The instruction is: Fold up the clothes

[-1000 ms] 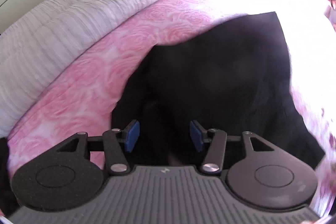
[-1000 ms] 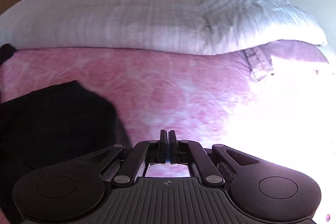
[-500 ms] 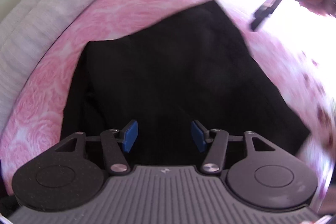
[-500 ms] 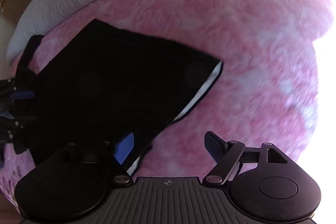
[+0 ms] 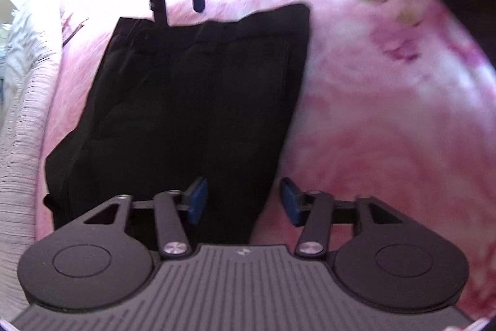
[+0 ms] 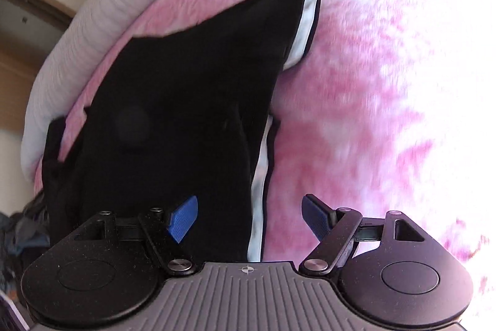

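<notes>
A folded black fabric garment [image 5: 192,101] lies flat on the pink floral bedspread [image 5: 387,120]; the left gripper [image 5: 243,202] and right gripper [image 6: 249,221] hover over opposite ends, fingers spread, grasping nothing.

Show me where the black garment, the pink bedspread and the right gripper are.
black garment [image 5: 192,101]: left wrist view, middle of the flat cloth.
pink bedspread [image 5: 387,129]: left wrist view, bare patch beside the garment.
right gripper [image 6: 249,217]: right wrist view, midway between its blue fingertips.

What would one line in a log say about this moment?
step: fold clothes | left gripper: open, empty | right gripper: open, empty | black garment: flat on pink bedspread
</notes>
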Tool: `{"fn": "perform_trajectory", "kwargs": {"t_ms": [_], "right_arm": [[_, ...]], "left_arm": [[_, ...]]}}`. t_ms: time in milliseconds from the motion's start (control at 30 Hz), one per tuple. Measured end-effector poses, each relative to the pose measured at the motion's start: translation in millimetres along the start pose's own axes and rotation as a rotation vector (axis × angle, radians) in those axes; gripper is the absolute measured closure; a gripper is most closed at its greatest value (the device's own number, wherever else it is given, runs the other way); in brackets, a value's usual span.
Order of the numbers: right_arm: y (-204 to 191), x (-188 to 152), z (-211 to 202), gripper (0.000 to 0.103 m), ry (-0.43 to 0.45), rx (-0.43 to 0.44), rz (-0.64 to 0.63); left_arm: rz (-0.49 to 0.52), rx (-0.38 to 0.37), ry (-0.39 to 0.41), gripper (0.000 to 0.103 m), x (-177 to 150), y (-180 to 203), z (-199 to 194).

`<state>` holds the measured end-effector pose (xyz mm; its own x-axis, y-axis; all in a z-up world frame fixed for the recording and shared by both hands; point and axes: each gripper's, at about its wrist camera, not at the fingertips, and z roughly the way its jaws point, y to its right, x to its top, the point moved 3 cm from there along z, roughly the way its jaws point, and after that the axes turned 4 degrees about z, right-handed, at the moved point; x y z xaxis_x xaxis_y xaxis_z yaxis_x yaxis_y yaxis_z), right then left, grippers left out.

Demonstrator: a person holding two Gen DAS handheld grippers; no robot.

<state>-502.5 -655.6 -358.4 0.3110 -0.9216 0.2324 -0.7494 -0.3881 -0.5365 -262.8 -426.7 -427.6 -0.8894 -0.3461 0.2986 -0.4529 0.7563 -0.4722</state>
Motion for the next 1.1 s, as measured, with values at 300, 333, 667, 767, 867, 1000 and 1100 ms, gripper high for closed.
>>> {"fn": "perform_trajectory", "kwargs": {"t_ms": [300,333,667,767,867,1000,1100], "right_arm": [[15.7,92.0,53.4,0.021,0.062,0.159,0.101],[17.6,99.8,57.7,0.021,0.068,0.194,0.124],[46.5,209.1,3.2,0.097,-0.091,0.225,-0.045],[63.7,261.4,-31.8,0.097,-0.064,0.142,-0.169],[84.9,309.9,-61.4,0.097,-0.027,0.04,-0.263],[127.7,340.8,-84.8,0.096,-0.041,-0.081,-0.319],[141.4,340.5,-75.8,0.066,-0.073,-0.203,-0.358]], "left_arm": [[-0.119,0.035,-0.114,0.094,21.0,-18.8,14.9],[-0.131,0.034,-0.13,0.095,25.5,-20.3,12.3],[-0.256,0.024,-0.107,0.097,166.6,-53.3,-18.3],[-0.373,0.036,-0.025,0.097,243.9,-78.2,-7.1],[-0.443,0.037,0.063,0.097,313.2,-94.7,20.8],[-0.547,-0.036,0.083,0.09,362.9,-108.7,69.3],[-0.652,-0.109,0.072,0.081,350.1,-114.8,73.3]]}}
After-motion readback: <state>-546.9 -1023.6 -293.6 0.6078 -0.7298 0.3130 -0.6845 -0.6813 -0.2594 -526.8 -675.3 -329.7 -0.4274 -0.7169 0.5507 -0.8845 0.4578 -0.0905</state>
